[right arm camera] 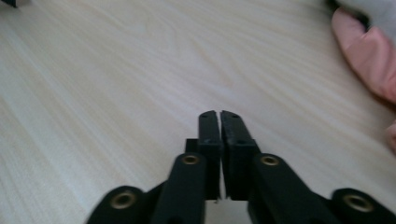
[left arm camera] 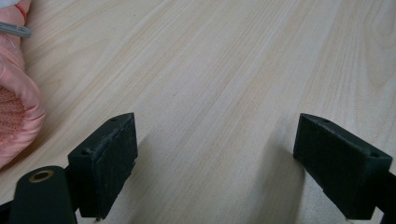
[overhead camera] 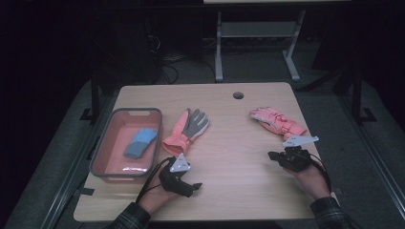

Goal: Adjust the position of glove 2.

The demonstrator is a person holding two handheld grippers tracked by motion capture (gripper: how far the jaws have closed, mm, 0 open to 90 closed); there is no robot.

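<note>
Gloves are the work here: a pink-and-grey glove (overhead camera: pixel 187 130) lies palm up just right of the red bin (overhead camera: pixel 107 143), its cuff near the left gripper (overhead camera: pixel 193 187), and a second pink glove (overhead camera: pixel 277 121) lies toward the table's right edge, just beyond the right gripper (overhead camera: pixel 274 155). A blue glove (overhead camera: pixel 140 142) already sits inside the bin, so by my reading one item is sorted and two are left on the table (overhead camera: pixel 234 162). The left gripper's jaws stand released and wide over bare wood, the pink cuff (left arm camera: pixel 16 112) at their left. The right gripper's jaws are clenched together on nothing, the pink glove's edge (right arm camera: pixel 369 56) off to their right. Nothing lies between either gripper and its nearest glove; the bin's far wall and a cable hole (overhead camera: pixel 238 95) are well clear.
</note>
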